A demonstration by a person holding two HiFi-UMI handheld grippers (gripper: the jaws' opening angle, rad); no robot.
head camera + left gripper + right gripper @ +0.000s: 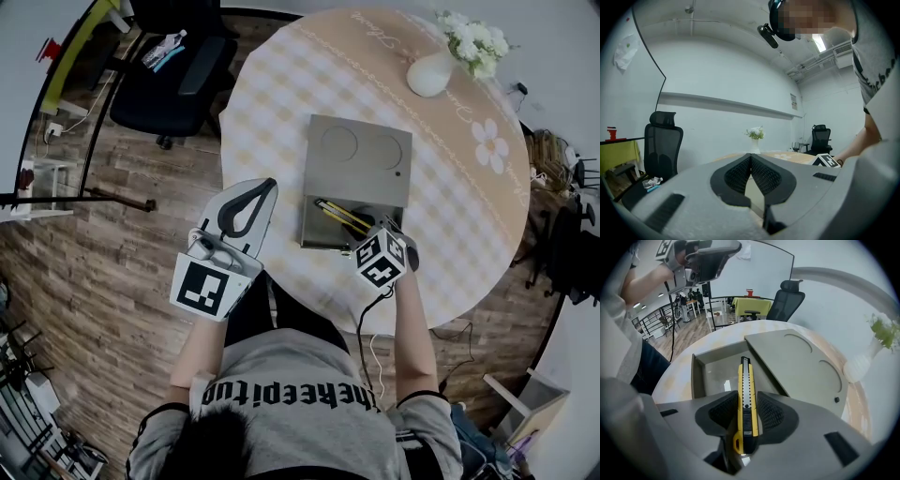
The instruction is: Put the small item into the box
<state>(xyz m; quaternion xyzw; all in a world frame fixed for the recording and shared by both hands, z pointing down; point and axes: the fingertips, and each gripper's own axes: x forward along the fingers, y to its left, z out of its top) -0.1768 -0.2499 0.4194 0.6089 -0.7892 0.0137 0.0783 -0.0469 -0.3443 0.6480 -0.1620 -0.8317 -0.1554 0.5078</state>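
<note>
A grey box [319,230] sits on the round table, its lid [361,159] slid toward the far side so the near part is uncovered. My right gripper [748,401] is shut on a yellow utility knife [746,394], whose tip points over the box opening [717,373]. In the head view the knife [342,215] lies slantwise above the opening, just ahead of the right gripper [373,236]. My left gripper [260,199] is held up at the table's near left edge, away from the box. Its jaws [751,161] are shut with nothing between them.
A white vase with flowers [442,64] stands at the table's far right. A black office chair [178,80] is on the wooden floor beyond the table's left side. The checked tablecloth [281,94] covers the table around the box.
</note>
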